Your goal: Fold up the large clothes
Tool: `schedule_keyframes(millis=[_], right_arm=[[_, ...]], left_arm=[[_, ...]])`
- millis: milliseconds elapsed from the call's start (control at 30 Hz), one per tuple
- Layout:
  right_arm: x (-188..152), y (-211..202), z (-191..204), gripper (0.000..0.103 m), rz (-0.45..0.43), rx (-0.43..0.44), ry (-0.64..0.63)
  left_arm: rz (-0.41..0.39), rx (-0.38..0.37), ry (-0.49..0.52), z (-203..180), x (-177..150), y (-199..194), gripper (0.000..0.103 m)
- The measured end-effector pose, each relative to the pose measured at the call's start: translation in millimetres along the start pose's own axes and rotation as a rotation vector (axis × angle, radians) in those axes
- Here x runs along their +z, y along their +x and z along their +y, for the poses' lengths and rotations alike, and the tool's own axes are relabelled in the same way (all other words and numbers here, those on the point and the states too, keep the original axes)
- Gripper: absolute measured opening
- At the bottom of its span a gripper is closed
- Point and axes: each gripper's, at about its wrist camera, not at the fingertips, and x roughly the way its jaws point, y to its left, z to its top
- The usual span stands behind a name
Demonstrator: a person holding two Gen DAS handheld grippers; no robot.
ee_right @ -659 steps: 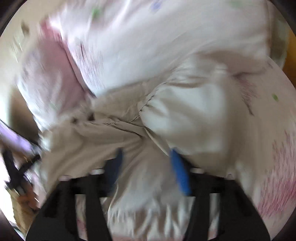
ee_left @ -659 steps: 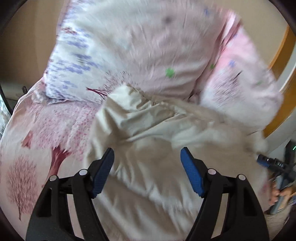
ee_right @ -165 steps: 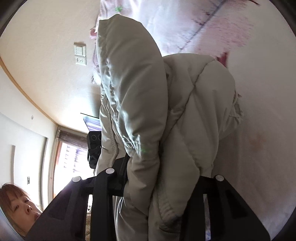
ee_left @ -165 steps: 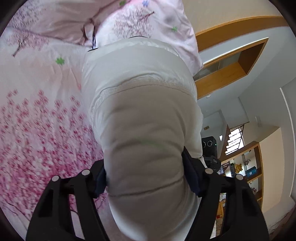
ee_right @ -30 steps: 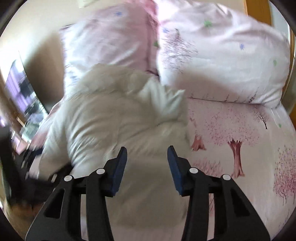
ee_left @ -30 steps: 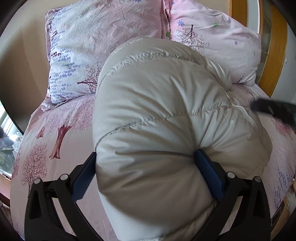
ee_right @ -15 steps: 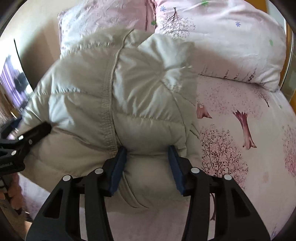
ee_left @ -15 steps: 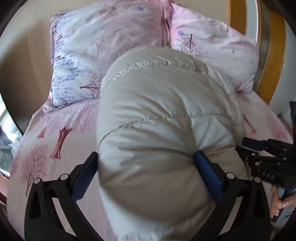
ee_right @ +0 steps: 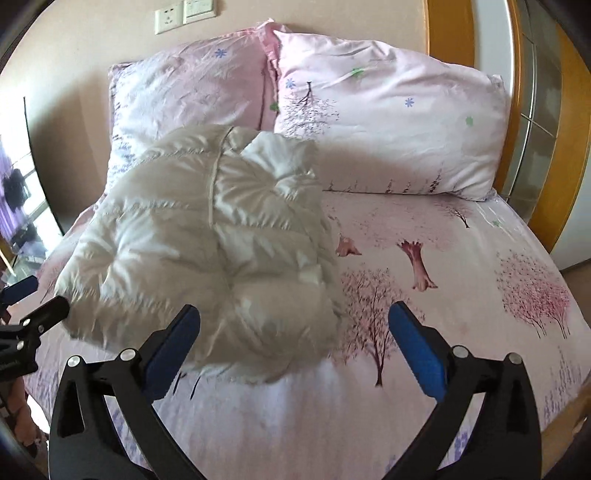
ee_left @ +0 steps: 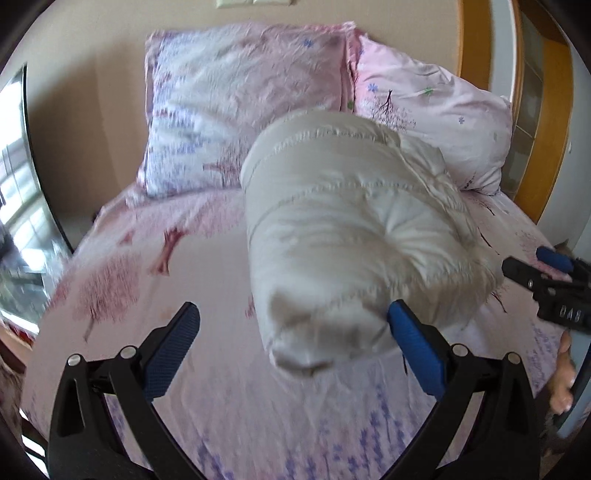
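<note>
One puffy jacket point(ee_left: 354, 229), cream-white and quilted, folded into a thick bundle. It lies on the bed, toward your left side of the mattress, its far end close to the pillows.

Two grippers, one in each of your hands.
- Your left gripper point(ee_left: 291, 332): fingers spread wide. The near end of the bundle sits between them; the right blue pad point(ee_left: 413, 350) is at the fabric's edge, the left pad stands clear of it. Nothing is pinched.
- Your right gripper point(ee_right: 293, 332): fingers spread to their widest, having just been opening. The jacket's near corner reaches into the gap by the left pad; the right pad is over bare sheet. Nothing is gripped.

Two pillows: a left pillow point(ee_right: 192, 92) and a right pillow point(ee_right: 388, 129), side by side against the wall, both in pale pink cases with small flowers and tree prints.

One bed sheet point(ee_right: 461, 277), pink with pink and maroon trees, turning to purple print along the near edge.

One hand point(ee_left: 561, 384), partly seen at the right edge of the left view, below the other gripper.

Room: a beige wall with two white wall plates point(ee_right: 184, 13) above the pillows; a wooden frame point(ee_right: 543, 147) on the right; a bright window point(ee_left: 22, 221) on the left.
</note>
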Motion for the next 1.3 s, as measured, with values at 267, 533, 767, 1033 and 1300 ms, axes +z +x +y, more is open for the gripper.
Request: schedule_keyframes(millis=[267, 533, 767, 1033, 1300], right_arm=[[-24.9, -8.2, 6.8, 0.102, 0.043, 0.020, -0.002], [-47.2, -4.3, 16.2, 0.102, 0.123, 0.021, -0.009], [-56.5, -0.1, 18.8, 0.102, 0.190, 0.011, -0.011], [-62.6, 0.1, 21.0, 0.102, 0.235, -0.004, -0.016], [-65.7, -0.7, 23.9, 0.102, 0.242, -0.005, -0.029]], left_arm=[[0.067, 0.062, 0.024, -5.4, -25.4, -3.9, 0.101], [0.147, 0.117, 0.040, -12.1, -40.0, -1.8, 0.101], [0.215, 0.115, 0.054, -15.5, -46.1, 1.0, 0.101], [0.266, 0.111, 0.048, -17.0, -49.0, 4.8, 0.101], [0.286, 0.101, 0.027, -13.3, -48.3, 6.9, 0.101]])
